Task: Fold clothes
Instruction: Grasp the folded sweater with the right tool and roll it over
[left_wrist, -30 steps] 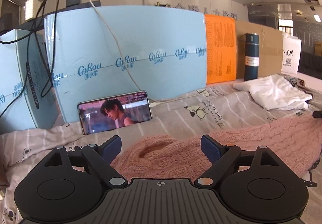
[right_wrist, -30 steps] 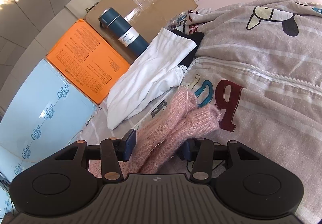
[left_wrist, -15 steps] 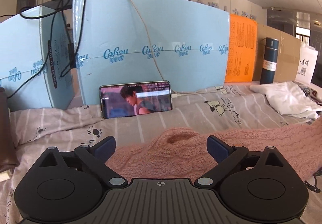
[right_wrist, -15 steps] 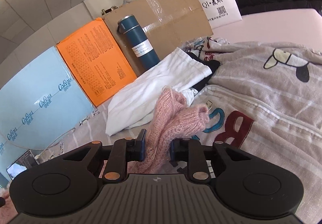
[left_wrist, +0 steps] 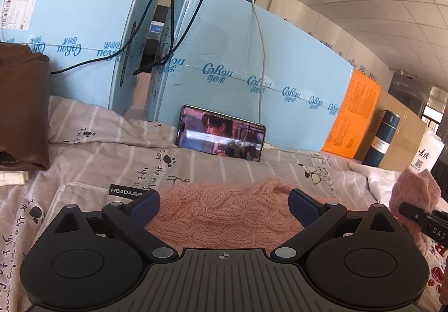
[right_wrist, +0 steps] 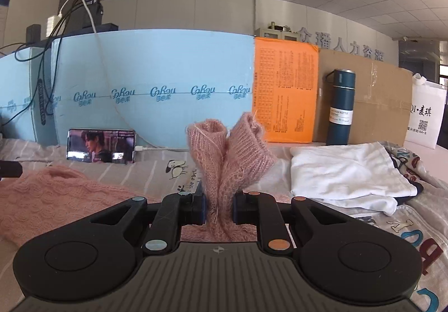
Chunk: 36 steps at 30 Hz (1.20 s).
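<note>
- My right gripper (right_wrist: 219,207) has its jaws pinched narrow on the two cuffs of the pink sweater (right_wrist: 226,152); they have just been closing on the knit, which stands up bunched between them.
- My left gripper (left_wrist: 224,201) has its jaws spread wide, gripping nothing, with the sweater's cable-knit body lying below and between them on the bed sheet (left_wrist: 126,160).
- From the left wrist I see the raised cuffs at the right edge, beside the other gripper's tip.
- A phone (right_wrist: 101,145) leans lit against the blue boxes (right_wrist: 156,88) behind the sweater.
- A white garment (right_wrist: 344,174) lies to the right, in front of a teal bottle (right_wrist: 340,107) and an orange sheet (right_wrist: 285,93).
</note>
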### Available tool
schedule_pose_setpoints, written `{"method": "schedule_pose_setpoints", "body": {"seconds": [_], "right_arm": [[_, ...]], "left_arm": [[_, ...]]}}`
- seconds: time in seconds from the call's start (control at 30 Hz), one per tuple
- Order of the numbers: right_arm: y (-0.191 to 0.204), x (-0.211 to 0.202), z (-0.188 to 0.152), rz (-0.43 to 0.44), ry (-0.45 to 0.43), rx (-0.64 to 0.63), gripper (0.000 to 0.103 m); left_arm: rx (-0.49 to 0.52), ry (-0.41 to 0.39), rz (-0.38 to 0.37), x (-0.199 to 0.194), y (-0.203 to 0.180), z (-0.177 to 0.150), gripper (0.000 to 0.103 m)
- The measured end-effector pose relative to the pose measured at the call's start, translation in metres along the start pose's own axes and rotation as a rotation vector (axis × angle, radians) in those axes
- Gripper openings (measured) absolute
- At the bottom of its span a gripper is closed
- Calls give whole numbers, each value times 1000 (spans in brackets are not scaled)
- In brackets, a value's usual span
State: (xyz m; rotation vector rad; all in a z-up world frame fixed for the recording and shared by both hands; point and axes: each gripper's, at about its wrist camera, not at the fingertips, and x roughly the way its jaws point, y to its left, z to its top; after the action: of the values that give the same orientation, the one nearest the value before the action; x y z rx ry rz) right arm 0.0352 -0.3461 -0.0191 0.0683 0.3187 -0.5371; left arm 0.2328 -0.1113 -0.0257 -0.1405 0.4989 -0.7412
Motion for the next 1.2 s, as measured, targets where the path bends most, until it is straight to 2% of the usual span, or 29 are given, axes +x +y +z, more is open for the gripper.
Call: {"method": "schedule_pose_setpoints", "body": {"seconds": [0.03, 0.07, 0.1, 0.13, 0.2, 0.27, 0.33, 0.43, 0.47, 0.63, 0.73, 0.8, 0.97, 1.03, 1.1, 1.2], "right_arm": [[6, 3, -2, 29, 24, -8, 22], [10, 4, -4, 57, 43, -12, 39], [15, 4, -5, 86, 57, -14, 52], [19, 3, -6, 112, 61, -16, 71], [29, -1, -7, 157, 43, -34, 75], [36, -4, -8, 182, 35, -48, 84], [39, -1, -8, 229, 69, -23, 84], [31, 23, -13, 332, 236, 101, 90], [27, 32, -16, 341, 278, 140, 91], [11, 17, -13, 364, 197, 246, 90], [-14, -7, -7, 313, 102, 314, 91], [-36, -20, -5, 231, 62, 373, 91], [-83, -30, -19, 3, 99, 517, 94], [-98, -22, -30, -14, 164, 621, 94], [-106, -12, -42, 32, 210, 724, 94], [-96, -3, -42, 84, 199, 721, 94]], "left_arm": [[-8, -6, -1, -2, 1, 0, 100], [-15, -11, -4, -3, 2, 1, 100], [-20, -14, -6, -4, 3, 1, 100], [-25, -17, -8, -5, 4, 1, 100], [-30, -20, -13, -5, 4, 1, 100], [-33, -23, -17, -6, 4, 1, 100], [-47, -22, -22, -6, 6, 1, 100], [-75, -7, -16, -4, 10, 1, 100], [-83, 0, -11, -3, 11, 0, 100], [-120, 33, 1, 3, 17, -2, 100], [-137, 45, 26, 6, 20, -3, 100], [-151, 47, 49, 6, 22, -3, 100], [-166, 76, 86, 11, 26, -4, 100], [-157, 95, 100, 14, 26, -6, 100], [-155, 110, 110, 17, 26, -9, 100], [-155, 133, 109, 23, 26, -13, 100]]}}
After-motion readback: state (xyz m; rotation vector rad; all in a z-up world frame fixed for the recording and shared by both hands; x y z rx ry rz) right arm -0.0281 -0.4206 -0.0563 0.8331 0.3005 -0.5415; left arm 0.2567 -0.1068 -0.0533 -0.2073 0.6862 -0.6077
